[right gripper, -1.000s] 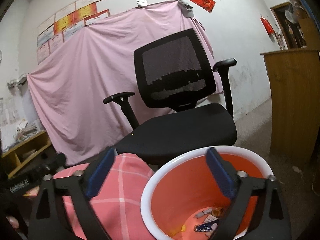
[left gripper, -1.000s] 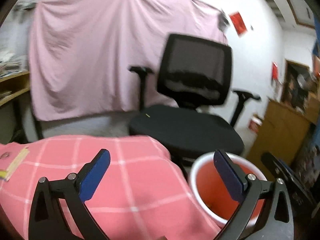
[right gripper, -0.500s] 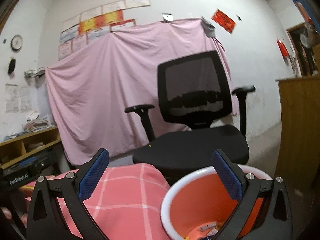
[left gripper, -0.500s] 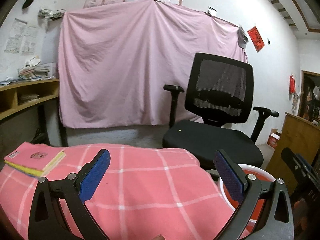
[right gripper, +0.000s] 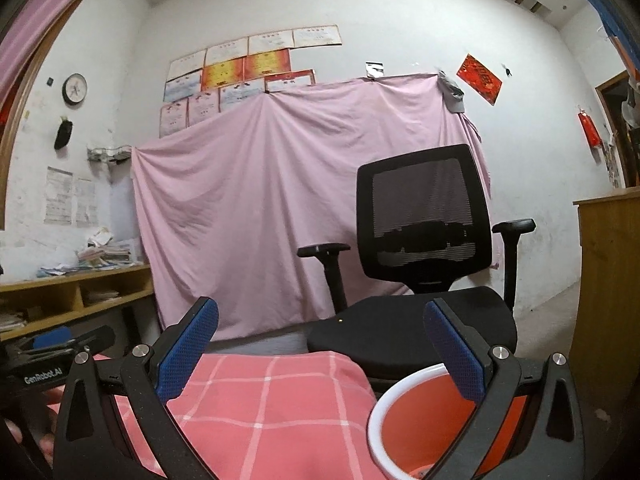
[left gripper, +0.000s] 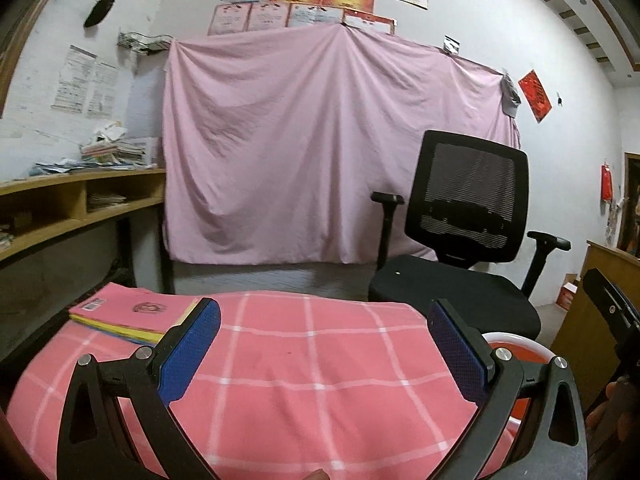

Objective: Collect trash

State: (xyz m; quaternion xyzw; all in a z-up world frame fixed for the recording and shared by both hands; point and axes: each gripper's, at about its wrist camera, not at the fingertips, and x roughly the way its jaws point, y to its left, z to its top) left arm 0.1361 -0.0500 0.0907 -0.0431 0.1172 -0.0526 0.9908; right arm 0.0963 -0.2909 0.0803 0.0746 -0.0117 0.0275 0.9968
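An orange bin with a white rim (right gripper: 404, 432) stands at the right end of the table covered by a pink checked cloth (left gripper: 304, 376); in the left wrist view only its rim (left gripper: 516, 340) shows. My left gripper (left gripper: 324, 356) is open and empty above the cloth. My right gripper (right gripper: 320, 360) is open and empty, raised over the table's right end and the bin's near rim. No trash shows in either view; the bin's inside is hidden.
A pink booklet on yellow paper (left gripper: 128, 312) lies at the cloth's far left. A black office chair (left gripper: 464, 248) stands behind the bin. A pink sheet (left gripper: 320, 152) hangs on the wall. Wooden shelves (left gripper: 72, 208) at left, a wooden cabinet (right gripper: 608, 304) at right.
Both grippers have lifted and tilted up; the left one swung left off the bin to over the cloth. The bin has sunk low in both views, hiding the trash seen inside earlier.
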